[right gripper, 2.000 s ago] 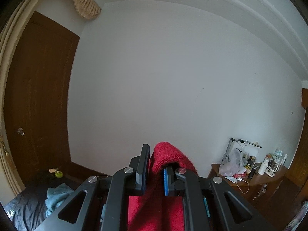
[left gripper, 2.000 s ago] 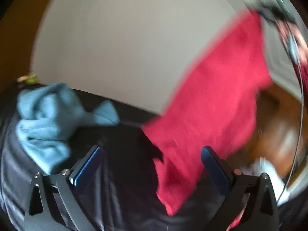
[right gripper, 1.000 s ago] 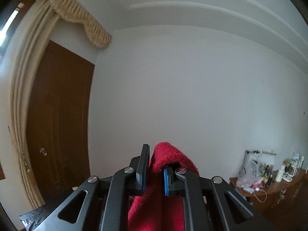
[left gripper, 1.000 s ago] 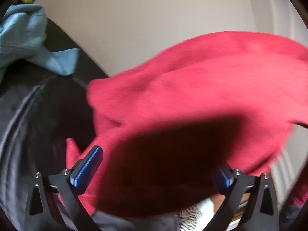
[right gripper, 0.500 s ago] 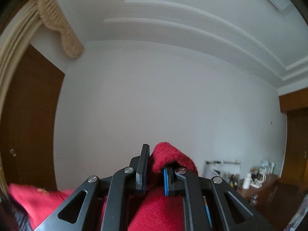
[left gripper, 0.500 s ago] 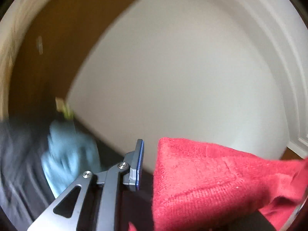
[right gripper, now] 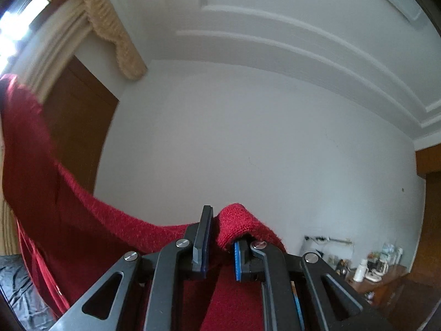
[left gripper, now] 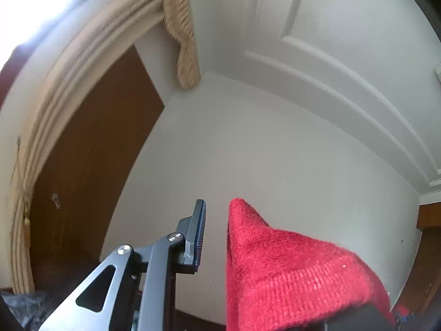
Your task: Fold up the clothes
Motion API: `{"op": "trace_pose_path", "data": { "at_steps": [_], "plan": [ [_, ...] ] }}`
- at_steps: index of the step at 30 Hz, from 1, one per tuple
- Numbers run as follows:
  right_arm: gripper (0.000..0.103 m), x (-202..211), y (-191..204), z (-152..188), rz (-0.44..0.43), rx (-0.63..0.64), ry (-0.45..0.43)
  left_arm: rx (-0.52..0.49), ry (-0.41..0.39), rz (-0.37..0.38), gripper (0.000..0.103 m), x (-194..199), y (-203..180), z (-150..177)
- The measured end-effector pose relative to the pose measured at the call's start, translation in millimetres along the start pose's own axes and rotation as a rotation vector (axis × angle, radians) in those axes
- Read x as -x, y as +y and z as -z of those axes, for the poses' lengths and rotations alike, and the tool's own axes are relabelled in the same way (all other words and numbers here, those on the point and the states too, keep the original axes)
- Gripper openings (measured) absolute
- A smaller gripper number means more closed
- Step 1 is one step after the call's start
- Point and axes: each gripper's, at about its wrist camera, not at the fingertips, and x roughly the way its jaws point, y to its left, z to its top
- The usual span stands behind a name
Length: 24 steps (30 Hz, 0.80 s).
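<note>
A red knitted garment is held up in the air by both grippers. In the left wrist view my left gripper (left gripper: 217,237) is shut on one corner of the red garment (left gripper: 292,273); the cloth covers the right finger, and only the left finger (left gripper: 197,237) shows. In the right wrist view my right gripper (right gripper: 222,242) is shut on another corner of the garment (right gripper: 237,220), which stretches away to the left edge (right gripper: 27,165). Both cameras point up at the wall and ceiling.
A dark bed cover shows at the lower left (right gripper: 13,289) (left gripper: 24,306). A brown wooden door (left gripper: 91,165) and beige curtain (left gripper: 55,96) stand at the left. A cluttered wooden side table (right gripper: 377,270) is at the lower right.
My left gripper closed on the garment's corner and rose, tilting up from the bed towards the ceiling. The garment now stretches between both grippers. The blue cloth has left the view.
</note>
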Motion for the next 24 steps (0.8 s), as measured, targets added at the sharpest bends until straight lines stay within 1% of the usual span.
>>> {"op": "trace_pose_path", "data": {
  "at_steps": [4, 7, 10, 12, 14, 16, 18, 21, 24],
  "plan": [
    [0.013, 38, 9, -8, -0.074, 0.013, -0.061, -0.035, -0.058, -0.04, 0.023, 14, -11, -42],
    [0.013, 62, 16, -12, -0.139, 0.007, -0.088, -0.06, -0.108, -0.063, 0.023, 26, -17, -73],
    [0.013, 79, 23, -12, -0.186, 0.006, -0.093, -0.132, -0.138, -0.074, 0.023, 29, -36, -92],
    [0.013, 88, 27, -9, -0.212, 0.005, -0.086, -0.169, -0.129, -0.07, 0.023, 20, -45, -91],
    [0.013, 86, 28, 5, -0.229, -0.005, -0.033, -0.192, -0.096, -0.061, 0.023, 0, -48, -82],
    [0.013, 83, 30, 20, -0.244, -0.017, 0.025, -0.213, -0.041, -0.05, 0.023, -27, -54, -63],
    [0.013, 70, 34, 43, -0.238, -0.041, 0.107, -0.228, 0.033, -0.044, 0.023, -60, -59, -38],
    [0.013, 51, 33, 68, -0.2, -0.075, 0.2, -0.247, 0.136, -0.048, 0.023, -117, -59, 4],
    [0.013, 29, 35, 89, -0.155, -0.085, 0.274, -0.268, 0.208, -0.042, 0.023, -171, -58, 44]
  ]
}}
